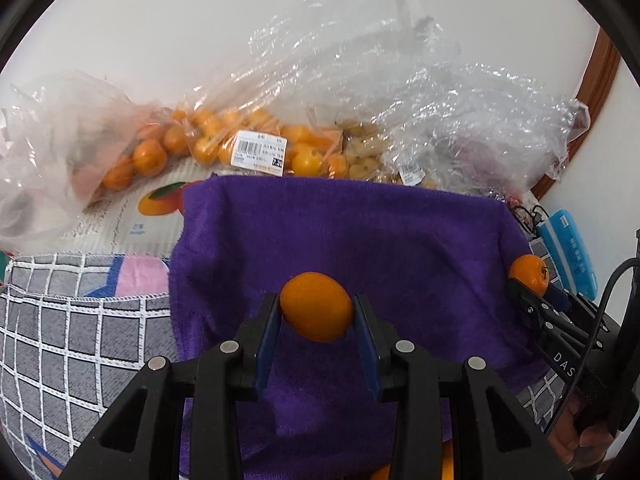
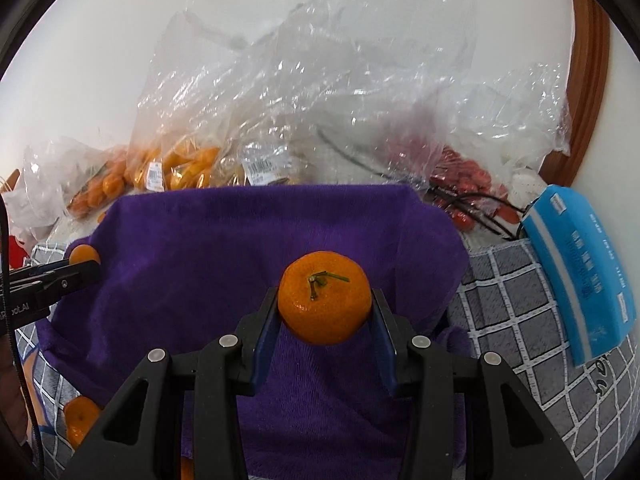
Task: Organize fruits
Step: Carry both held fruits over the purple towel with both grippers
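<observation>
Purple towel (image 1: 360,240) covers the work surface beneath both tools. Left tool (image 1: 316,312) is clamped on a smooth orange (image 1: 316,306); right tool (image 2: 325,306) is clamped on a stemmed mandarin (image 2: 325,302), each fruit between the pads and above the cloth, likely for sorting. Beyond the tools lie plastic bags of oranges (image 1: 208,140); a blue packet (image 2: 580,272) sits right.

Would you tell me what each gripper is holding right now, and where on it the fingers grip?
Left gripper: a smooth orange fruit, pinched at its two sides. Right gripper: a stemmed mandarin, also by its sides, stem facing the camera.
</observation>
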{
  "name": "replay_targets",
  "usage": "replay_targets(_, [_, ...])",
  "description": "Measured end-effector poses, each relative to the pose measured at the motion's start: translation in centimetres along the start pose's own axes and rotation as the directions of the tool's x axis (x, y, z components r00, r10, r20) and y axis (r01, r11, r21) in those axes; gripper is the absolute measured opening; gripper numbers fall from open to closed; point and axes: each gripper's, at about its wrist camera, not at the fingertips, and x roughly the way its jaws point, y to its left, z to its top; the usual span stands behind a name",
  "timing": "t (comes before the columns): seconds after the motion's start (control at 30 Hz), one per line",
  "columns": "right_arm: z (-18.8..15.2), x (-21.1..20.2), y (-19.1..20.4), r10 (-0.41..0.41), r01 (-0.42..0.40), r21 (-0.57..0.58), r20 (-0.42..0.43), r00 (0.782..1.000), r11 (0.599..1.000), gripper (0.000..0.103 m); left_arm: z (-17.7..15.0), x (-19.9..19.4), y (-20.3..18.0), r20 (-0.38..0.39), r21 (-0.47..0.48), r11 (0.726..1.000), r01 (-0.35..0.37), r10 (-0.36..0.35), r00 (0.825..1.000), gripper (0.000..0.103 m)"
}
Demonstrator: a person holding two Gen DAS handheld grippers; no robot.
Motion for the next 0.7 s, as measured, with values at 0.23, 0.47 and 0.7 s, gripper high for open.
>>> replay_targets(0.23, [-0.5, 0.8, -0.2, 0.001, -0.001, 0.007, -0.017, 1.0, 1.0, 0.043, -0.2, 1.1, -0.2, -0.031, 0.013, 1.0, -0.005, 0.005, 1.0, 0.035])
replay_targets(0.47, [-1.0, 1.3, 0.1, 0.001, -0.001, -0.007, -0.032, 0.999, 1.0, 0.043, -0.7, 2.0, -0.3, -0.065, 0.023, 1.0, -0.013, 0.015, 0.998, 0.035])
replay_targets(0.7, [-1.3, 1.8, 0.1, 0.0, 0.0, -0.01, -0.052, 0.999, 1.0, 0.043, -1.0, 2.9, 0.0, -0.091, 0.015, 1.0, -0.02, 0.021, 0.996, 0.035])
